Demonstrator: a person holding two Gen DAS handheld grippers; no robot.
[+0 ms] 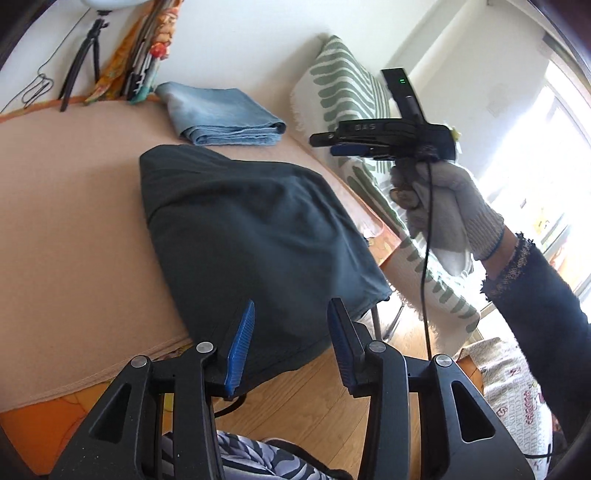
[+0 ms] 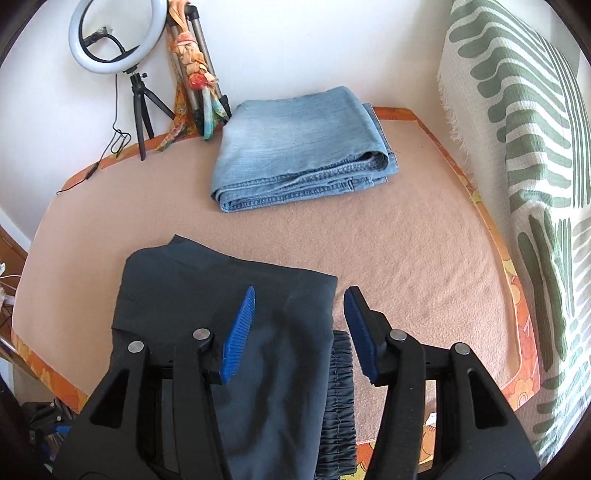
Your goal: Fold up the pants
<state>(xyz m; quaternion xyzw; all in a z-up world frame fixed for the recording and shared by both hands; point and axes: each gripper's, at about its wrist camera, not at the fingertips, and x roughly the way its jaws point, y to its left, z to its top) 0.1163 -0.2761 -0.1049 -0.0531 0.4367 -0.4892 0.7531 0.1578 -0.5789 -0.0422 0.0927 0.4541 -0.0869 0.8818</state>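
Dark pants (image 1: 251,221) (image 2: 221,295) lie folded on the peach-covered table (image 1: 74,206) (image 2: 406,258), their near end hanging over the table's edge in the left wrist view. An elastic waistband (image 2: 340,398) sticks out at the fold's right side. My left gripper (image 1: 293,310) hovers open over the near end of the pants, gripping nothing. My right gripper (image 2: 301,295) is open above the pants' right edge, its pads off the cloth. The left wrist view also shows the right gripper (image 1: 328,144) from the side, held by a gloved hand (image 1: 443,206) above the table's right edge.
Folded light-blue jeans (image 1: 221,114) (image 2: 299,147) lie at the far side of the table. A green-and-white patterned throw (image 1: 343,85) (image 2: 517,147) stands along the right. A ring light (image 2: 118,33) on a tripod (image 1: 85,55) stands at the back left. Wooden floor (image 1: 314,398) lies below.
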